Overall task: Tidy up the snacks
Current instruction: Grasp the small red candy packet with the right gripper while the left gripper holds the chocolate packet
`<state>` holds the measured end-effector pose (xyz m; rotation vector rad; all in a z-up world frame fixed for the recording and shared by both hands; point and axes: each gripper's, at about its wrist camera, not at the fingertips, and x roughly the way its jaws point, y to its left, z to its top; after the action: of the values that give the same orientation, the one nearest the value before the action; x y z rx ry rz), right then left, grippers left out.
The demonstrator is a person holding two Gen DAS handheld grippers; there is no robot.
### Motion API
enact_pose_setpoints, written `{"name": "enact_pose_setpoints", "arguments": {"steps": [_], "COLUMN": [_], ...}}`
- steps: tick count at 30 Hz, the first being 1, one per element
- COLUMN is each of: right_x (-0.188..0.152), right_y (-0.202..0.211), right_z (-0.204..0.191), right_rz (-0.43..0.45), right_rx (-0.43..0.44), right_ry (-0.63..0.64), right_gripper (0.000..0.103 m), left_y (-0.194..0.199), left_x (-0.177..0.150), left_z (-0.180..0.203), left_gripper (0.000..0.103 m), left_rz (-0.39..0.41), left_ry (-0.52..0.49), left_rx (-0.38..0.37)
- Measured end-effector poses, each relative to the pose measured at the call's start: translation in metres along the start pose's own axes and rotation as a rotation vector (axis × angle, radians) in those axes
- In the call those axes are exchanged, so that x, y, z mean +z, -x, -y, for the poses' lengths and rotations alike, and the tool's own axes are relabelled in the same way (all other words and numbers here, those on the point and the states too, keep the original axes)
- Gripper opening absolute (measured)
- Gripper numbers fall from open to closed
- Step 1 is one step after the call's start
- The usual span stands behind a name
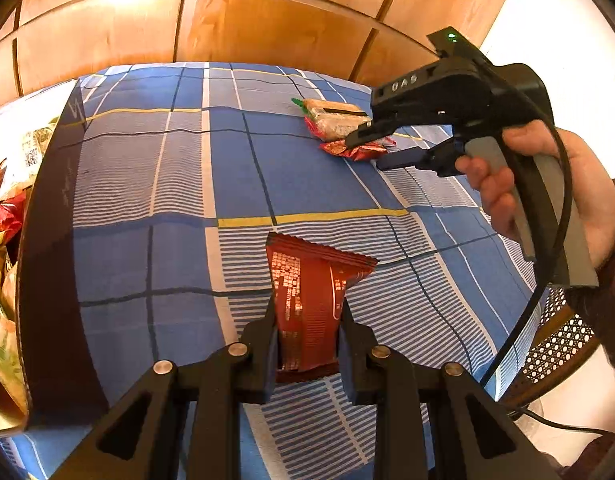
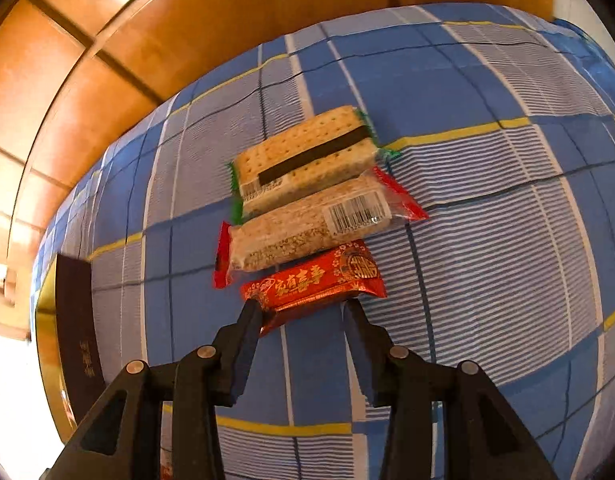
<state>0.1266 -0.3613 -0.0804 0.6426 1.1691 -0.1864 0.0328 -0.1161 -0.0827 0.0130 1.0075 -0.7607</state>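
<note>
Left gripper (image 1: 307,320) fingers clamp a dark red snack packet (image 1: 313,300), held above the blue checked cloth (image 1: 167,184) on the tabletop. Right gripper (image 2: 303,308) fingers spread apart, tips at the near edge of a red packet with gold print (image 2: 315,284), not gripping it. 3 snacks lie in a row, touching: cracker pack with green ends (image 2: 307,156), sesame bar with red ends (image 2: 311,226), then the red packet. Dark box (image 1: 55,248) with more snacks sits at left.
</note>
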Motion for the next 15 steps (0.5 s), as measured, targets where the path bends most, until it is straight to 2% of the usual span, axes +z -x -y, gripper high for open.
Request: {"name": "enact_pose_setpoints", "arguments": {"steps": [2, 3, 9, 15], "right_x": [0.001, -0.001, 0.010, 0.020], "right_y": [0.004, 0.004, 0.000, -0.009], "right_z": [0.009, 0.012, 0.015, 0.000], "right_rz": [0.021, 0.027, 0.064, 0.105], "right_rx": [0.062, 0.064, -0.046, -0.136], "right_ry": [-0.081, -0.112, -0.168, -0.089], "right_gripper": [0.043, 0.043, 0.044, 0.047], "left_y": [0.000, 0.000, 0.000, 0.001], "left_x": [0.000, 0.000, -0.001, -0.002], "left_z": [-0.002, -0.002, -0.005, -0.006], "left_gripper": [0.026, 0.026, 0.026, 0.026], "left_rz": [0.000, 0.001, 0.005, 0.011], "left_ry": [0.012, 0.013, 0.021, 0.020], "left_rx": [-0.010, -0.012, -0.025, -0.032]}}
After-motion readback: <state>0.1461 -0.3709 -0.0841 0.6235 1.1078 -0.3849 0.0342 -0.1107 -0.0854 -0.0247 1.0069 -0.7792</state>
